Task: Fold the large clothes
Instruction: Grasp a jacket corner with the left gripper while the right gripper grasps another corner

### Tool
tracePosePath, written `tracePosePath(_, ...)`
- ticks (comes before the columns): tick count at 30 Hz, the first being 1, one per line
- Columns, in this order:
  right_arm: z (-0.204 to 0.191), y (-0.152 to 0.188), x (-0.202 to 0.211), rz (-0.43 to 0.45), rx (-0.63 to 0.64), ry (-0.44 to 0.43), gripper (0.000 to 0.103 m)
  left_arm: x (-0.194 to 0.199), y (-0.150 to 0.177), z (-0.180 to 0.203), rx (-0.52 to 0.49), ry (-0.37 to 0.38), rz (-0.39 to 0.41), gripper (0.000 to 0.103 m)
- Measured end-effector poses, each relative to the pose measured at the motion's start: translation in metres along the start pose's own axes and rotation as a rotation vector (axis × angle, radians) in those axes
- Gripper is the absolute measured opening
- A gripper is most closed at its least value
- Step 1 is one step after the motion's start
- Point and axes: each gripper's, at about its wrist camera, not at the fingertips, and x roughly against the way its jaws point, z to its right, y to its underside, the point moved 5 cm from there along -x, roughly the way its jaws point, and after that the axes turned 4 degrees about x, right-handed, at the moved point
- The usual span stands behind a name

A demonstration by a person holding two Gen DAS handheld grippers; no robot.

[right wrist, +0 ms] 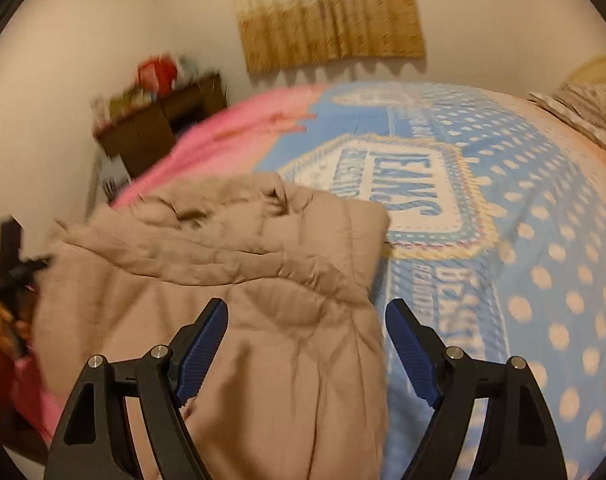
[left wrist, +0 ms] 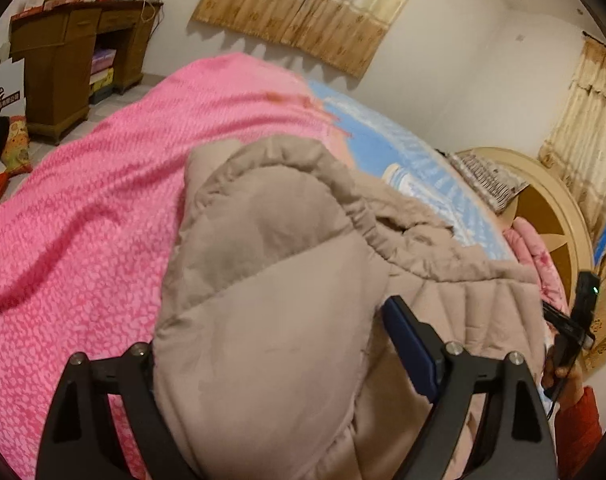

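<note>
- The coat (right wrist: 223, 300), a tan padded thing with a hood (left wrist: 271, 216), lay bunched on the bed (right wrist: 523, 240), half over the pink blanket (left wrist: 83, 208) and half over the blue dotted sheet.
- The left gripper (left wrist: 271, 364) stood with its jaws wide apart and a thick fold of the coat bulging up between them. That bulge hid the left finger, and I could not tell whether either finger pressed on the cloth, so it read as open rather than clamped.
- The right gripper (right wrist: 307, 344) also had its jaws apart, hovering over the coat's near edge. Cloth lay under the gap, but neither pad (right wrist: 205, 344) pinched it.
- By my reckoning the coat would handle soft and puffy: light for its bulk, floppy, and springy enough to unfold itself.
- The shell looked smooth, so it might slip. A deep bite on a quilted seam, hem or shoulder should hold better than a pinch of loose filling.
- The elastic hood rim looked a poor handle, since it would stretch.
</note>
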Motion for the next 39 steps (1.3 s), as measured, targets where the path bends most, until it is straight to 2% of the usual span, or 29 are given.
tracePosePath(1, 0.000, 0.001, -0.010, -0.027, 0.009, -0.005, 0.082, 0.000, 0.001, -0.001, -0.002, -0.003, 0.004, 0.088)
tracePosePath(2, -0.001, 0.001, -0.022, -0.061, 0.021, -0.011, 0.082, 0.002, 0.003, -0.001, -0.009, -0.003, 0.015, 0.082)
tracePosePath(5, -0.009, 0.006, -0.034, -0.102, 0.065, -0.018, 0.078, 0.007, 0.012, 0.003, -0.073, -0.022, 0.034, 0.054)
tracePosePath(6, -0.013, 0.008, -0.032, -0.097, 0.090, -0.011, 0.060, 0.010, 0.014, 0.005, -0.093, -0.026, 0.044, 0.041)
tracePosePath(7, -0.016, 0.008, -0.031, -0.089, 0.103, -0.003, 0.046, 0.013, 0.016, 0.008, -0.112, -0.026, 0.058, 0.034)
tracePosePath(8, -0.020, 0.010, -0.025, -0.072, 0.112, 0.001, 0.039, 0.019, 0.019, 0.013, -0.128, -0.019, 0.079, 0.026)
tracePosePath(9, -0.025, 0.012, -0.017, -0.047, 0.124, 0.004, 0.027, 0.023, 0.020, 0.016, -0.138, -0.020, 0.100, 0.022)
tracePosePath(11, -0.037, 0.015, -0.003, -0.005, 0.162, 0.042, 0.022, 0.033, 0.022, 0.024, -0.159, -0.021, 0.146, 0.018)
tracePosePath(15, -0.055, 0.011, 0.046, 0.128, 0.198, 0.116, 0.018, 0.063, 0.020, 0.035, -0.146, 0.032, 0.225, 0.017)
tracePosePath(18, -0.054, -0.018, 0.086, 0.271, 0.171, 0.169, 0.015, 0.085, 0.001, 0.045, -0.142, 0.050, 0.304, 0.017)
tracePosePath(21, -0.044, -0.053, 0.093, 0.328, 0.147, 0.209, 0.015, 0.088, -0.033, 0.054, -0.126, 0.038, 0.351, 0.017)
tracePosePath(25, -0.028, -0.088, 0.061, 0.318, 0.148, 0.303, 0.015, 0.052, -0.078, 0.063, -0.113, -0.044, 0.361, 0.017)
tracePosePath(27, -0.014, -0.100, 0.029, 0.276, 0.111, 0.319, 0.015, 0.025, -0.090, 0.061, -0.096, -0.092, 0.341, 0.017)
tracePosePath(32, 0.014, -0.092, -0.041, 0.178, 0.086, 0.386, 0.015, -0.066, -0.098, 0.038, -0.082, -0.325, 0.217, 0.020)
tracePosePath(33, 0.018, -0.085, -0.058, 0.153, 0.102, 0.411, 0.015, -0.084, -0.095, 0.032, -0.089, -0.375, 0.194, 0.022)
tracePosePath(35, 0.025, -0.073, -0.085, 0.122, 0.111, 0.435, 0.016, -0.104, -0.092, 0.024, -0.105, -0.429, 0.197, 0.028)
tracePosePath(37, 0.032, -0.069, -0.093, 0.127, 0.082, 0.434, 0.022, -0.111, -0.091, 0.017, -0.085, -0.424, 0.207, 0.032)
tracePosePath(38, 0.036, -0.070, -0.095, 0.122, 0.060, 0.426, 0.025, -0.114, -0.091, 0.014, -0.074, -0.428, 0.201, 0.039)
tracePosePath(39, 0.037, -0.071, -0.098, 0.112, 0.048, 0.414, 0.033, -0.118, -0.090, 0.009, -0.055, -0.439, 0.184, 0.046)
